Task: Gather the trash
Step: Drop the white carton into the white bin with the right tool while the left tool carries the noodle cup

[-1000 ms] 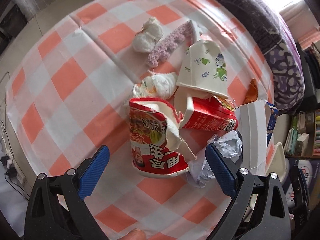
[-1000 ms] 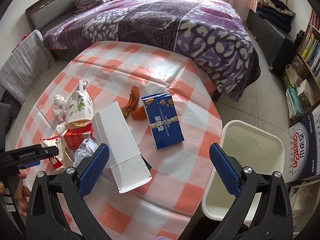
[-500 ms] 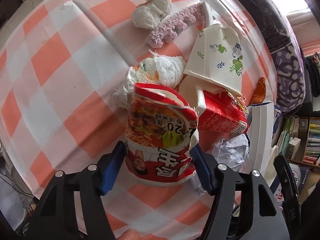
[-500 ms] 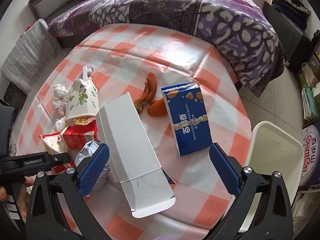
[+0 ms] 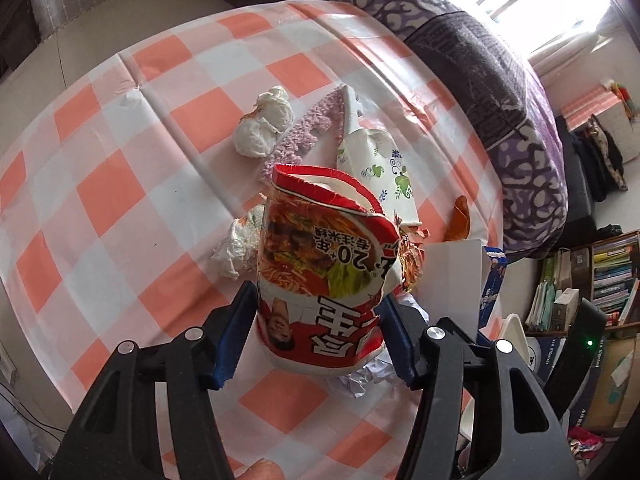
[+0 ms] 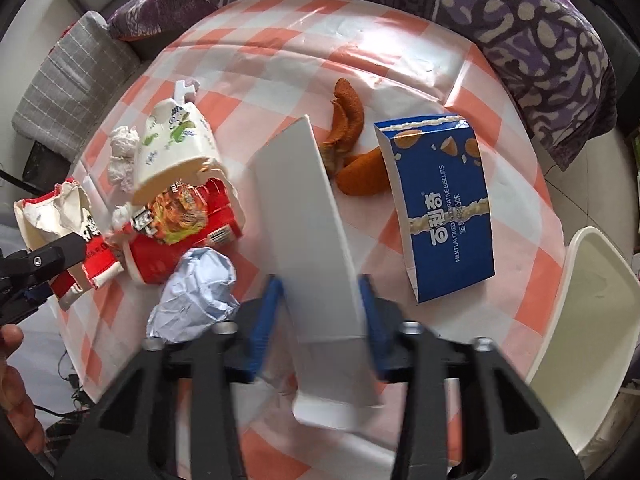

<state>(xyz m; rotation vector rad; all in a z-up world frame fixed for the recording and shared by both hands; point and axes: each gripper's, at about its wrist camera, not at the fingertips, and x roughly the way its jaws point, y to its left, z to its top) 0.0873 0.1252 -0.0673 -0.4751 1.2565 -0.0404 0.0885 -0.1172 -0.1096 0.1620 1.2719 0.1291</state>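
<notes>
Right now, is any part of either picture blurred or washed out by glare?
Left wrist view: the window at top right is blown out white; the noodle cup is sharp. Right wrist view: the near end of the white box is smeared, and glare whitens the tablecloth at the far edge.

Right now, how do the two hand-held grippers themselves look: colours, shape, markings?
Both the left gripper and the right gripper have matte black, forked plastic frames with triangular cut-outs. Their jaws carry ridged blue pads, and round silver bolt heads sit on the frame. No cable or sleeve shows on either gripper.
</notes>
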